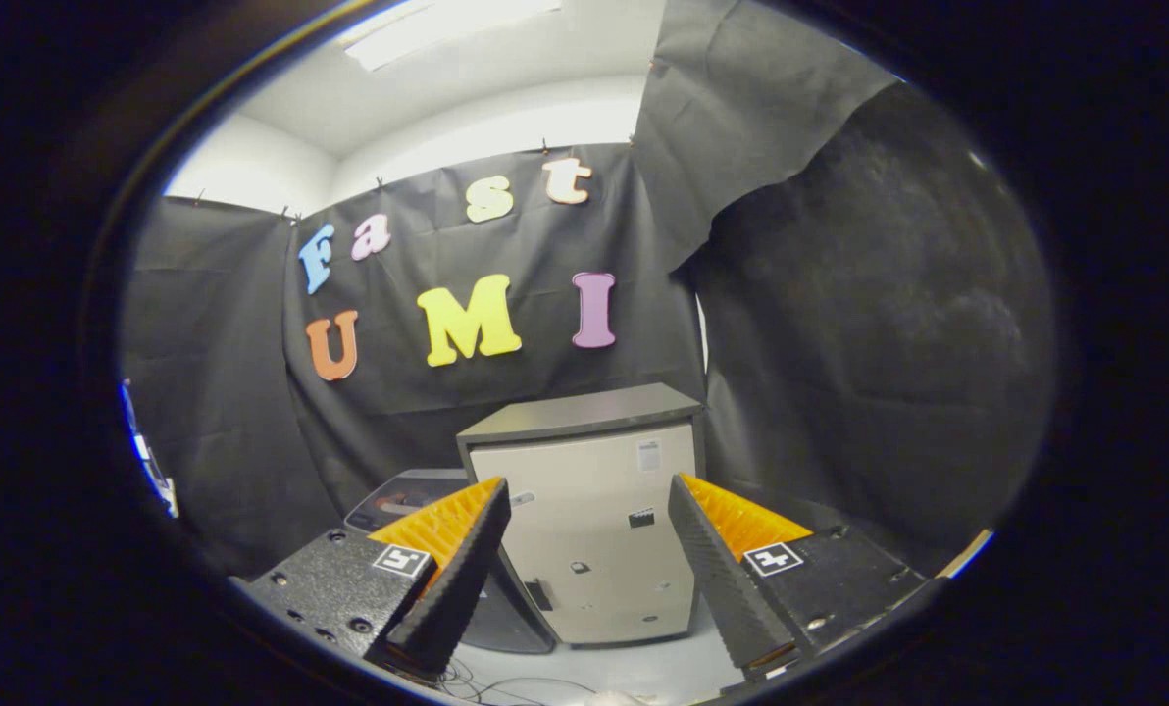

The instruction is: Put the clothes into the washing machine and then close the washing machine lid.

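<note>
Cabinet (584, 529) beyond the parted fingers (452, 569), booth wall (251, 412) behind it

- Your washing machine (584, 534) stands beyond the fingers, framed in the gap between them: a pale, box-shaped cabinet under a flat dark-grey top.
- Its lid lies level and closed on the cabinet.
- Small stickers dot the pale front face; it stands upright against the far cloth wall.

Black cloth wall (506, 392), white ceiling (506, 88), ceiling light (447, 29), pale floor (643, 672).
</note>
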The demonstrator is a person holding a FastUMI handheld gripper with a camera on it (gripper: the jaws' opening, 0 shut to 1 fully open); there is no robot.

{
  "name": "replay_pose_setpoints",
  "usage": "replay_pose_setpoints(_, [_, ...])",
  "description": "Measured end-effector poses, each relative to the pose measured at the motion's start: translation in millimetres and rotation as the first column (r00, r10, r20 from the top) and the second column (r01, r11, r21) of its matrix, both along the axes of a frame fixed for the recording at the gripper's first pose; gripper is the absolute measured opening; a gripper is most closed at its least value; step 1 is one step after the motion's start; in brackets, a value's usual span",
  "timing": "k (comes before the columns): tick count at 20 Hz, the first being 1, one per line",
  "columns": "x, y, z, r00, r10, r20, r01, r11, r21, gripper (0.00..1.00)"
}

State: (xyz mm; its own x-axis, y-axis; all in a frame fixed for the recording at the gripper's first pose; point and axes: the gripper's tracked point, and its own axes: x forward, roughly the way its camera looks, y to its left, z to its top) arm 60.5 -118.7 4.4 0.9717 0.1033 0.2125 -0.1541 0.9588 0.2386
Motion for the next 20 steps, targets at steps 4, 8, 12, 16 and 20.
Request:
replay_pose_setpoints(4, [9.1,10.0,-3.4,0.999,0.027,0.028,-0.026,0.999,-0.033,1.00])
replay_pose_setpoints(8, [8.3,13.9,-10.0,0.998,0.039,0.045,-0.037,0.998,-0.044,1.00])
replay_pose_setpoints(12, [9.3,16.8,-19.5,0.999,0.045,0.031,-0.044,0.999,-0.023,1.00])
replay_pose_setpoints(16, [7.6,21.8,-22.0,0.999,0.046,0.028,-0.045,0.999,-0.020,1.00])
replay_pose_setpoints(20, [4.6,21.0,-19.2,0.999,0.035,0.028,-0.035,0.999,-0.008,1.00])
